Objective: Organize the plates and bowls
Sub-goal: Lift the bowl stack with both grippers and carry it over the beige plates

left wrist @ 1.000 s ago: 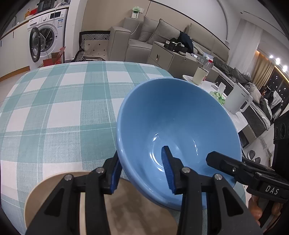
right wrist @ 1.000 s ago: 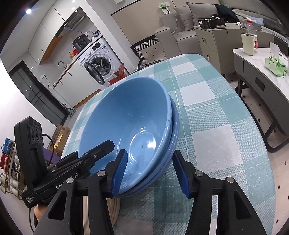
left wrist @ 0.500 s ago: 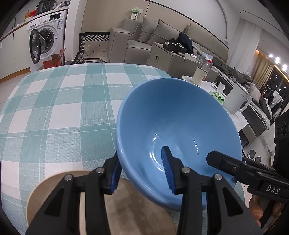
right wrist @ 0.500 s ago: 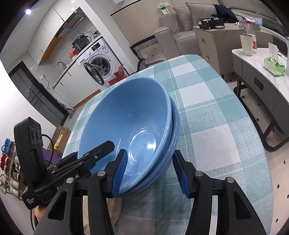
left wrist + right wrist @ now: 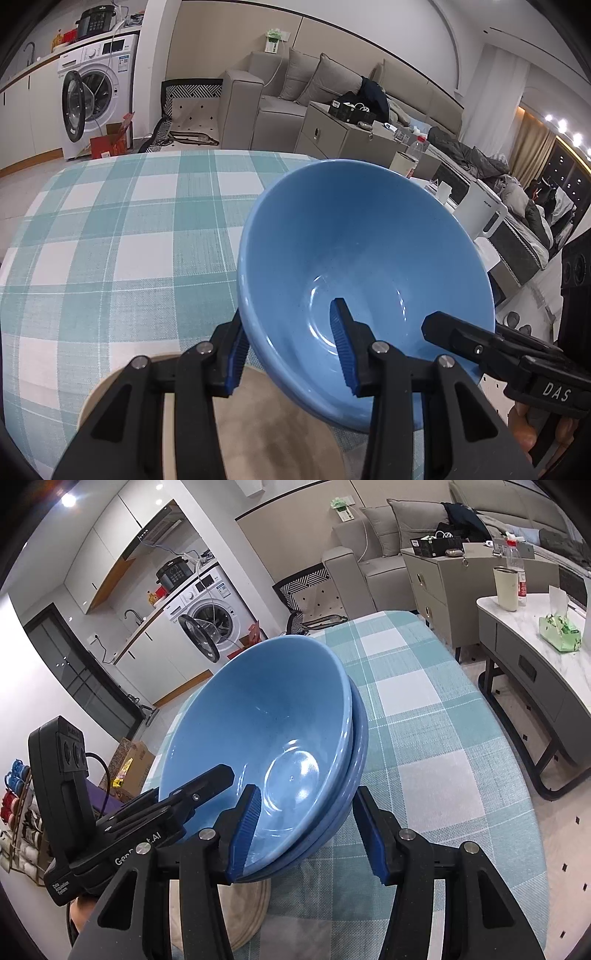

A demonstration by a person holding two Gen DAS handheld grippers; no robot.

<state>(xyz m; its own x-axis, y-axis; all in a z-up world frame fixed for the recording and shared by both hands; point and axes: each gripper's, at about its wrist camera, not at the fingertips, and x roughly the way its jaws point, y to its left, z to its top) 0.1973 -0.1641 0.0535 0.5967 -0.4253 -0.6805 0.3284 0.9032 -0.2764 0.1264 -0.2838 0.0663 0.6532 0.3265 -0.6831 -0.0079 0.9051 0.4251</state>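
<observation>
Bowls [image 5: 266, 738] nested and tilted, their rim straddled by both your left gripper [image 5: 291, 350] and right gripper [image 5: 306, 834]; grip firmness unclear. Beige plate [image 5: 258, 435] beneath left gripper awaits stacking.

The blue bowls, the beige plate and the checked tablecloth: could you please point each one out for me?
blue bowls [image 5: 258, 716]: right wrist view, inner wall of the top bowl.
beige plate [image 5: 273, 428]: left wrist view, its flat centre.
checked tablecloth [image 5: 122, 251]: left wrist view, bare cloth left of the bowls.
</observation>
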